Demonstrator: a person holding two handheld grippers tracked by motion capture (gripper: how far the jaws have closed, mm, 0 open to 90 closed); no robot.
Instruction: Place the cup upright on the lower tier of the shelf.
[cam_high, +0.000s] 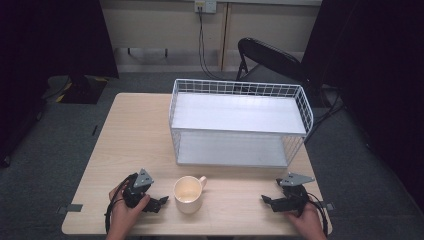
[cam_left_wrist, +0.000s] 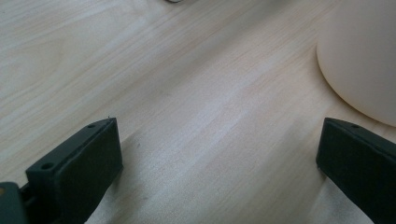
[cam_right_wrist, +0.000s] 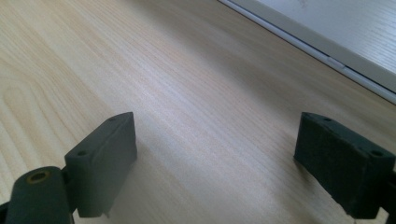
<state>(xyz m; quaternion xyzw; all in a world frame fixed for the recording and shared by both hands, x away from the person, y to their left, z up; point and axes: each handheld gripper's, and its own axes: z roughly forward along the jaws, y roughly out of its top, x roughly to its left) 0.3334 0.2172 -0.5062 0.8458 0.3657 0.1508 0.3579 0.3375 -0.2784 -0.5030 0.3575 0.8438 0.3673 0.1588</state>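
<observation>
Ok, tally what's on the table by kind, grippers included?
Mug: 1
Wire shelf rack: 1
Grippers: 2, the left gripper and the right gripper, both open
Total: 4

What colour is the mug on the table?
The mug is cream, plain and unpatterned; the high view shows it best.

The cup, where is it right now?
In the high view, the cream cup stands near the table's front edge, just right of the left gripper and in front of the white wire rack.
</observation>
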